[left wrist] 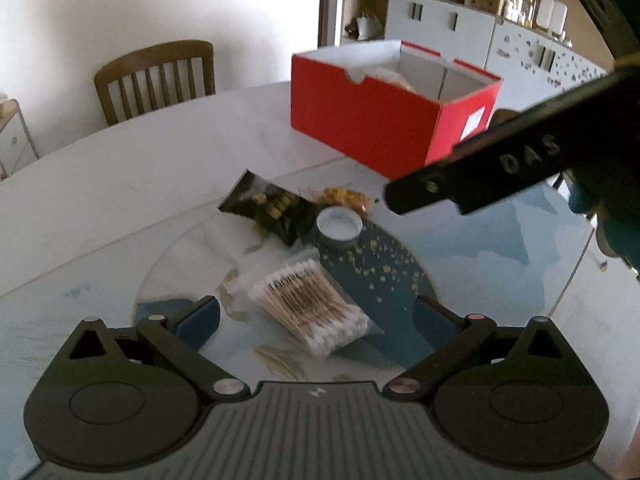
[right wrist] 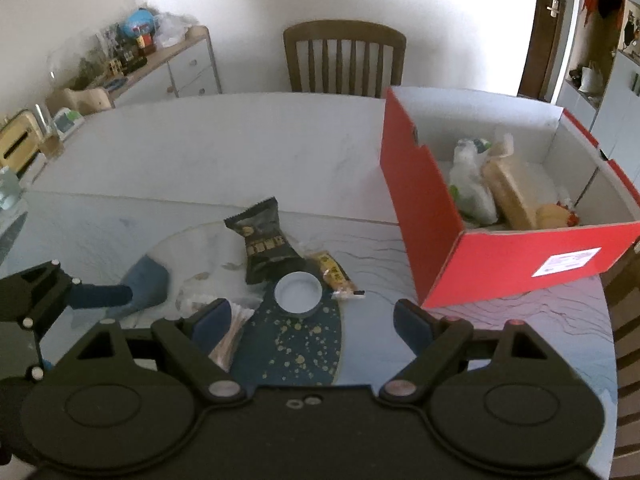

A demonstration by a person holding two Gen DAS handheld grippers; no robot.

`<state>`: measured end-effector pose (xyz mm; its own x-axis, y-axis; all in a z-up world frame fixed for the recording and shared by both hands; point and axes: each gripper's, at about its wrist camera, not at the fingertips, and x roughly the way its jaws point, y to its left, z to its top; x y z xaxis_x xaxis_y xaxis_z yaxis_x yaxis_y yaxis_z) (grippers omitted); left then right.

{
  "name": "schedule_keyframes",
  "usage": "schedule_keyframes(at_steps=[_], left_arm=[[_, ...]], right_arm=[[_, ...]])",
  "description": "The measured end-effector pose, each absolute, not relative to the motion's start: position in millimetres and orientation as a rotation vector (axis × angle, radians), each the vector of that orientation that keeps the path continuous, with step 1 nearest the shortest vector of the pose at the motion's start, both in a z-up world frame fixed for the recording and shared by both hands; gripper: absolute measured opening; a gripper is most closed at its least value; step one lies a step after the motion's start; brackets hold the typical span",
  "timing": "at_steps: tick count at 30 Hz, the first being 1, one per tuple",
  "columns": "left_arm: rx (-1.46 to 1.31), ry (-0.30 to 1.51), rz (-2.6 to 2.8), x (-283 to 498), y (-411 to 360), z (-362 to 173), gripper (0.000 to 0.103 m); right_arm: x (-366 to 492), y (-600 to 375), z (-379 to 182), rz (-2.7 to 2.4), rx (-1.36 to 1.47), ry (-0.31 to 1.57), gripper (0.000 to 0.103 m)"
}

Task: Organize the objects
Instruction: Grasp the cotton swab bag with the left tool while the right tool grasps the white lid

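Both claws were spread wide and empty: the left gripper hung over the clear bag of cotton swabs, the right gripper over the round white cap. Beside them, the open red cardboard box held wrapped packets.

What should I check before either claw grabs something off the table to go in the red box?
1. Left claw open and empty: ok.
2. Right claw open and empty: ok.
3. Cotton swab pack between the left claw's fingers: ok.
4. White cap ahead of the right claw, untouched: ok.
5. Red box open with room left inside: ok.
6. Claws clear of each other: cannot tell; they are close.
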<state>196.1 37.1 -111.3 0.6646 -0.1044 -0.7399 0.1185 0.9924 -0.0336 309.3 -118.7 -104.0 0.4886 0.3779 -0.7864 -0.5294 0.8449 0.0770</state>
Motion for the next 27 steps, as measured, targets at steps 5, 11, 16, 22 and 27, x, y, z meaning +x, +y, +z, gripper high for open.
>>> schedule_keyframes(at_steps=[5, 11, 16, 22, 27], left_arm=[[0.012, 0.862, -0.101, 206, 36, -131, 0.103], [0.014, 0.869, -0.088, 215, 31, -145, 0.103], [0.003, 0.877, -0.086, 223, 32, -153, 0.103], [-0.007, 0.879, -0.063, 228, 35, -159, 0.103], [-0.004, 0.868, -0.056, 229, 34, -160, 0.102]], right_arm=[[320, -107, -121, 0.555, -0.196, 0.947, 0.086], [329, -92, -146, 0.567, -0.177, 1.030, 0.082], [338, -86, -160, 0.557, -0.146, 1.082, 0.079], [346, -81, -164, 0.551, -0.142, 1.082, 0.075], [342, -72, -163, 0.549, -0.193, 1.060, 0.066]])
